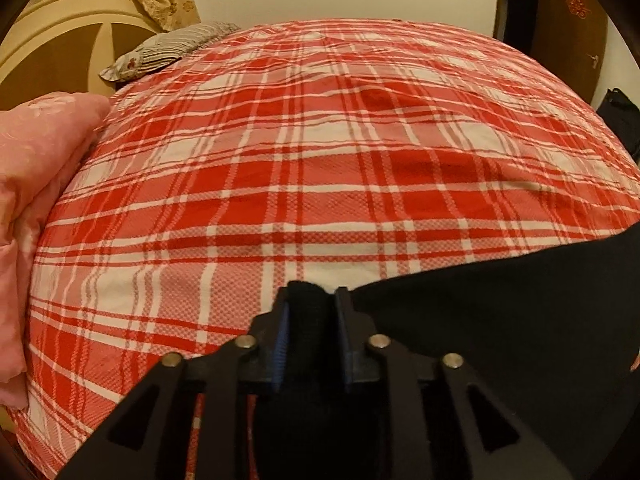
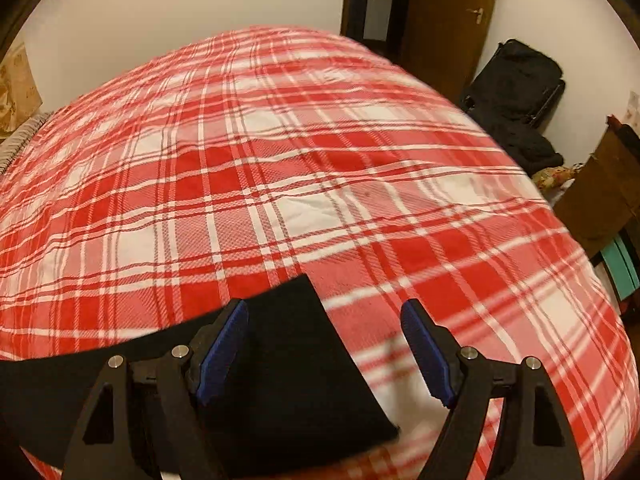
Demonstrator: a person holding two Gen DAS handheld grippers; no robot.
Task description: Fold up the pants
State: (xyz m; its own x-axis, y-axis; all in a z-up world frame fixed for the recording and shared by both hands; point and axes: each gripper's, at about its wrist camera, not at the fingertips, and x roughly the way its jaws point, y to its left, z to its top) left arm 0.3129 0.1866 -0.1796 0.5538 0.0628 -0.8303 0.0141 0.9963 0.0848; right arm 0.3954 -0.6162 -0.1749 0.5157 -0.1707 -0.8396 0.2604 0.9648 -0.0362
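Note:
The black pants (image 1: pixel 500 312) lie on a red and white plaid bed cover (image 1: pixel 320 160). In the left wrist view my left gripper (image 1: pixel 310 300) is shut on a bunched end of the pants, which stretch away to the right. In the right wrist view my right gripper (image 2: pixel 324 320) is open, its blue pads (image 2: pixel 224 348) wide apart. The other end of the pants (image 2: pixel 296 360) lies between and below the fingers, nearer the left pad, with nothing holding it.
A pink quilt (image 1: pixel 36 200) and a striped pillow (image 1: pixel 160 52) lie at the left by the headboard. A brown door (image 2: pixel 448 20), a black bag (image 2: pixel 516 80) and a wooden cabinet (image 2: pixel 600 192) stand to the right of the bed.

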